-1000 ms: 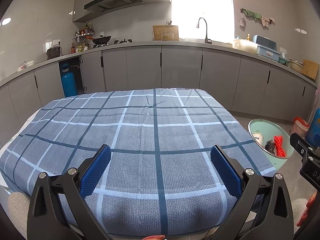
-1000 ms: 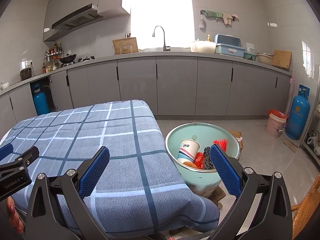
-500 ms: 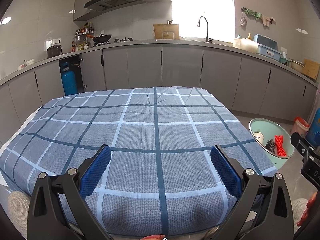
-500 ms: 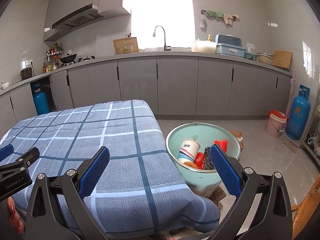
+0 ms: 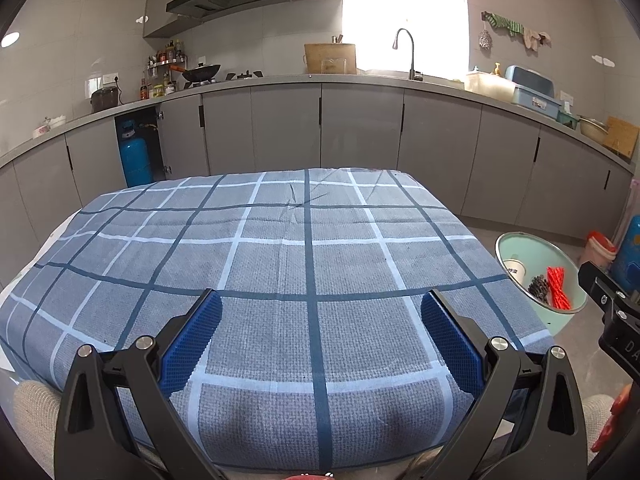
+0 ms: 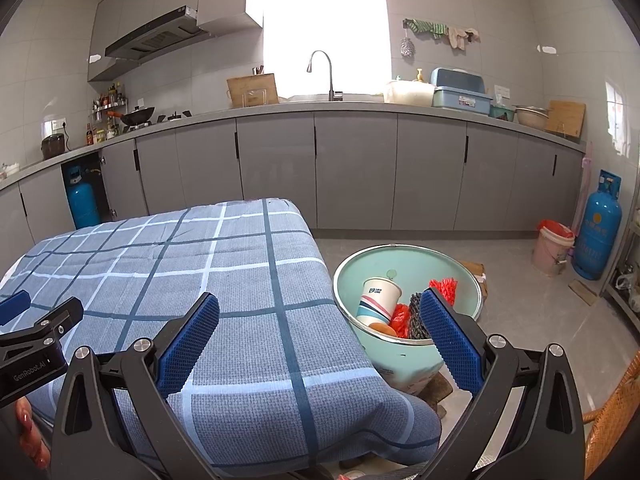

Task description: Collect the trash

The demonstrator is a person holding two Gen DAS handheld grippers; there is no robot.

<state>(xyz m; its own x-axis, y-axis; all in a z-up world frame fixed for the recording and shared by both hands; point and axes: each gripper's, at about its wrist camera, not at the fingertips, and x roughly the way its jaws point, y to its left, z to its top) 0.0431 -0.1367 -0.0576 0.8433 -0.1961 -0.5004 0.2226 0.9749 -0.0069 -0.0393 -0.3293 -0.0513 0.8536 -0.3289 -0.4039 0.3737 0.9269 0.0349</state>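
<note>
A mint-green basin [image 6: 404,262] stands on the floor right of the table. It holds a striped paper cup [image 6: 378,300], red netting [image 6: 444,286], a dark scrubber [image 6: 416,318] and an orange piece [image 6: 382,328]. The basin also shows in the left wrist view [image 5: 524,246]. My left gripper [image 5: 320,308] is open and empty over the near edge of the checked blue tablecloth [image 5: 280,248]. My right gripper [image 6: 320,308] is open and empty over the table's right corner, beside the basin. No trash shows on the cloth.
Grey kitchen cabinets [image 6: 352,168] with a sink run along the back. A blue gas cylinder [image 6: 598,232] and a pink bucket [image 6: 554,248] stand on the floor at right. A wicker chair [image 6: 616,420] is at the near right.
The left wrist view has shifted slightly; the table sits a little lower in frame. Both grippers stay open and empty.
</note>
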